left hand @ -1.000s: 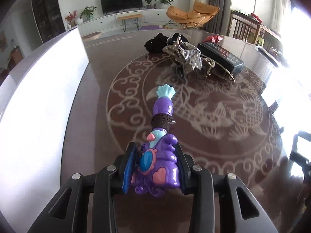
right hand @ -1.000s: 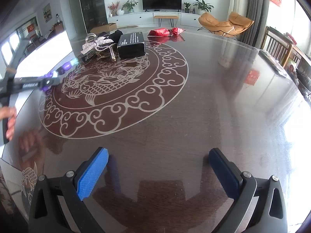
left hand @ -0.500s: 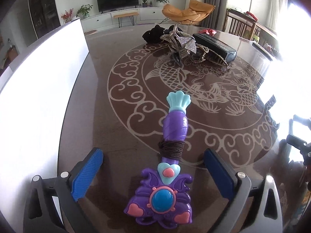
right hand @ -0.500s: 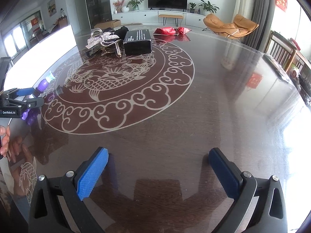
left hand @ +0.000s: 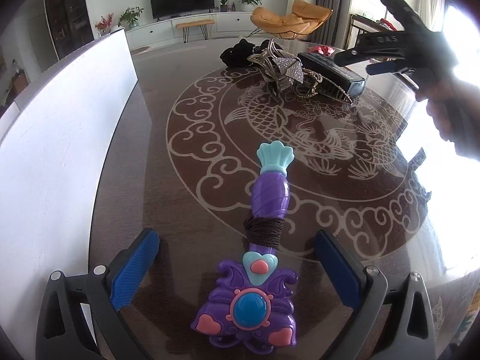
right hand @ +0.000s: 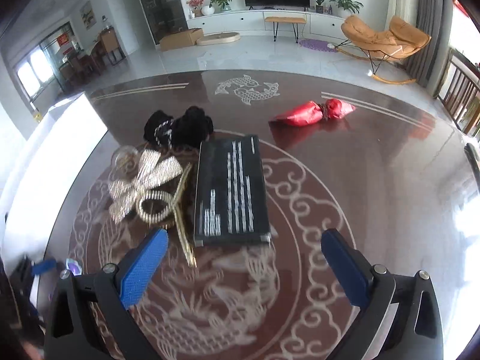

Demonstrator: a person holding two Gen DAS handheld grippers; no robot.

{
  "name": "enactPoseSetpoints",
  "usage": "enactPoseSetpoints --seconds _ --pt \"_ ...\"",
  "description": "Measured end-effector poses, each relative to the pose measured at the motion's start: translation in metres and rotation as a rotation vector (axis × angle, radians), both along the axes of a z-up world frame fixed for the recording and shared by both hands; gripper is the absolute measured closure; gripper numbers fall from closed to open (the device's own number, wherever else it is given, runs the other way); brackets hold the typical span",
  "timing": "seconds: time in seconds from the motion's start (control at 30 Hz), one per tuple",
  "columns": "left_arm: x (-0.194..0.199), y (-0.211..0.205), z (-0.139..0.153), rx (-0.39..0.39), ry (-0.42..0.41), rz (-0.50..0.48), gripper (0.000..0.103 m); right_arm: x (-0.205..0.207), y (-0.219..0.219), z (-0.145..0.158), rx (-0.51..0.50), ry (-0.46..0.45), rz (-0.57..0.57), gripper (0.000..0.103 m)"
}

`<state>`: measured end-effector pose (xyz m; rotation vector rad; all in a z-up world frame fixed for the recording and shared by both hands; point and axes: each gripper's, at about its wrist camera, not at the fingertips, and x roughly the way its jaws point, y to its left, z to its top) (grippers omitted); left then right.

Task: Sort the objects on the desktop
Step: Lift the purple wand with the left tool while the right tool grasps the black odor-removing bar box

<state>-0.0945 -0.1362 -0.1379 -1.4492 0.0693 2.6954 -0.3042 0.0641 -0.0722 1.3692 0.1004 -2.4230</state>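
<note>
Purple toy wand [left hand: 258,273] x1, black box [right hand: 230,192] x1.

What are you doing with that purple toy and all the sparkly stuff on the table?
A person is sorting things on the patterned table with two hand-held grippers. The purple toy wand lies flat between the open fingers of the left hand-held gripper, untouched by them. The right hand-held gripper, its jaws closing slightly with nothing between them, faces the black box and the sparkly bow.
</note>
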Motion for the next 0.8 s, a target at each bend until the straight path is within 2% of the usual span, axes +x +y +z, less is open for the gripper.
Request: enactPoseSetpoints --seconds 0.07,0.17,0.23,0.33,0.47,0.57,0.63,0.7,0.77,0.8 --pt "-0.001 0.000 0.000 0.000 0.000 0.000 0.000 -0.021 -0.015 -0.007 0.014 -0.038 -0.024 0.021" --pt "-0.001 0.000 0.000 -0.001 0.001 0.000 0.000 -0.042 -0.028 -0.028 0.045 -0.144 -0.049 0.038" --pt "-0.001 0.000 0.000 0.001 0.000 0.000 0.000 -0.042 -0.036 -0.030 0.075 -0.122 -0.024 0.042" --pt "-0.001 0.000 0.000 0.001 0.000 0.000 0.000 -0.030 -0.036 -0.029 0.076 -0.103 -0.008 0.043" --pt "-0.002 0.000 0.000 0.002 0.000 0.001 0.000 0.024 -0.016 -0.031 0.082 -0.085 -0.019 0.043" --pt "-0.002 0.000 0.000 0.003 0.000 0.001 0.000 0.102 -0.001 -0.031 0.135 -0.020 0.040 0.043" --pt "-0.002 0.000 -0.001 0.002 0.000 0.001 0.000 0.157 0.012 -0.034 0.130 0.025 0.077 0.043" --pt "-0.002 0.001 -0.001 0.003 0.000 0.002 0.000 0.195 0.019 -0.037 0.102 0.055 0.085 0.042" --pt "-0.002 0.001 0.000 0.001 -0.002 -0.001 0.000 0.216 0.020 -0.041 0.095 0.081 0.079 0.030" --pt "-0.003 0.001 0.000 0.001 -0.007 -0.006 0.000 0.219 0.020 -0.043 0.097 0.083 0.084 0.027"
